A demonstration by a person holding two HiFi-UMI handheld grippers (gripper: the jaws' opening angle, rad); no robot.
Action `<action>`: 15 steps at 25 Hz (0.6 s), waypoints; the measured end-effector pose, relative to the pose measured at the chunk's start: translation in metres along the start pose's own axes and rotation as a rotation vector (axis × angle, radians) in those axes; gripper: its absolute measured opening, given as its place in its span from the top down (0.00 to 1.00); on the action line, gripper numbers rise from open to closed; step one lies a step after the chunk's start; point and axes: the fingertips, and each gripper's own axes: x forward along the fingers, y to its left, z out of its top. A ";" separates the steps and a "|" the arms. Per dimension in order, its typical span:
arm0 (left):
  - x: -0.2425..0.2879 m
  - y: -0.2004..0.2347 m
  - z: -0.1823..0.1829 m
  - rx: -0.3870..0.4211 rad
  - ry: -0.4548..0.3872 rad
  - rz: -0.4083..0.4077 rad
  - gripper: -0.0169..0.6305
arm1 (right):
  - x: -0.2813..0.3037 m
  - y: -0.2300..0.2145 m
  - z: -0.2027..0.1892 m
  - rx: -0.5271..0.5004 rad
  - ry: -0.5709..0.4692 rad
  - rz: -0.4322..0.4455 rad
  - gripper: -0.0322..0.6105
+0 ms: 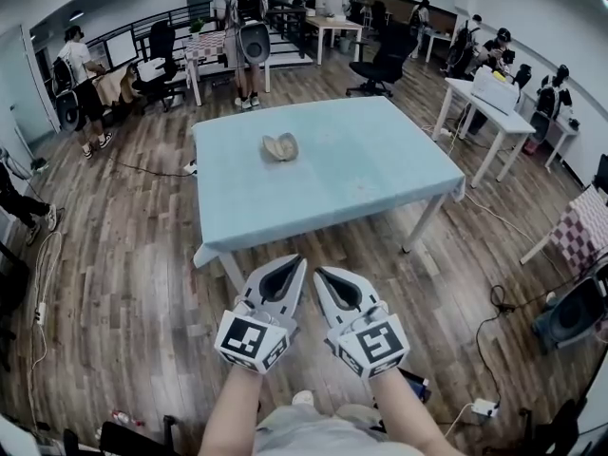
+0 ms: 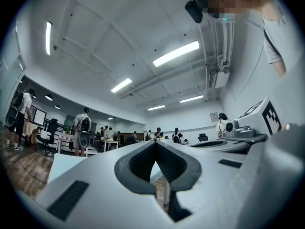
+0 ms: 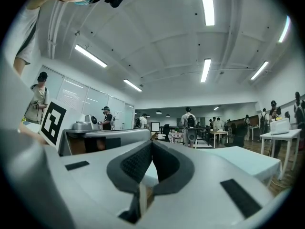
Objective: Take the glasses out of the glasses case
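Glasses case (image 1: 280, 146) lies on a broad light-blue counter (image 1: 380, 174), toward its far left part, with wood floor (image 1: 133, 255) all round. On the near side of the counter the left gripper (image 1: 296, 261) and right gripper (image 1: 321, 274) are held side by side, well apart from the case. Both are clenched, with nothing between their jaws. The case itself is small, tan and rounded.

Your left gripper (image 1: 295, 263) and right gripper (image 1: 322, 275) were pale grey with black-and-white square markers, the table (image 1: 380, 171) wore light blue, the glasses case (image 1: 280, 146) was tan, and the floor (image 1: 123, 283) was brown planks.
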 end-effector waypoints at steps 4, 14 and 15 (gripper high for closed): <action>0.001 0.014 0.000 -0.002 -0.012 -0.001 0.96 | 0.014 -0.001 -0.001 -0.010 0.003 -0.003 0.94; 0.009 0.042 0.000 -0.013 -0.024 0.021 0.96 | 0.041 -0.006 -0.001 -0.025 0.011 0.015 0.94; 0.010 0.043 -0.001 -0.014 -0.023 0.022 0.96 | 0.043 -0.007 -0.002 -0.025 0.014 0.019 0.94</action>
